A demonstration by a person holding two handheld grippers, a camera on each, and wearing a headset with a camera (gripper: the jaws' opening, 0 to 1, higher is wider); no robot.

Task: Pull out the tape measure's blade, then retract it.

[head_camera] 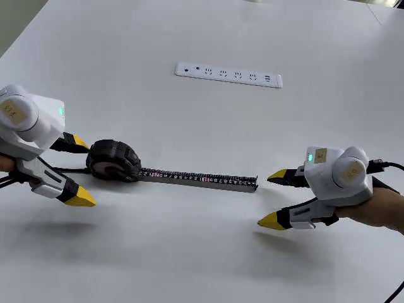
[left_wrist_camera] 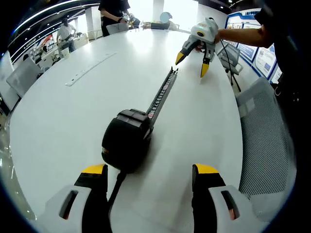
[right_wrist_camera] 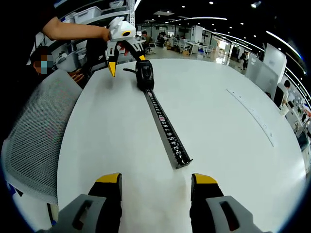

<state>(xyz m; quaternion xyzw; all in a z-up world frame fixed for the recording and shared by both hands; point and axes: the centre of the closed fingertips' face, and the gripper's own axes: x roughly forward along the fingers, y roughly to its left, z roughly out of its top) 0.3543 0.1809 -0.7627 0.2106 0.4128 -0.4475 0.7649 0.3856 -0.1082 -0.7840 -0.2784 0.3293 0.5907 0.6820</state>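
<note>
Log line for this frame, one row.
stage: blade out, flat on table | left gripper: open, by case, not gripping | right gripper: open, short of blade tip

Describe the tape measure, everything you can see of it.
The tape measure has a round black case, rubbery-looking, with a reddish disc on its side. Its dark blade, printed with pale numerals, is pulled out and lies flat on the white table, ending in a small hook. A thin black cord leaves the case's rear. The case sits between the open jaws of the left gripper, apparently untouched. The hook stops just short of the open right gripper.
</note>
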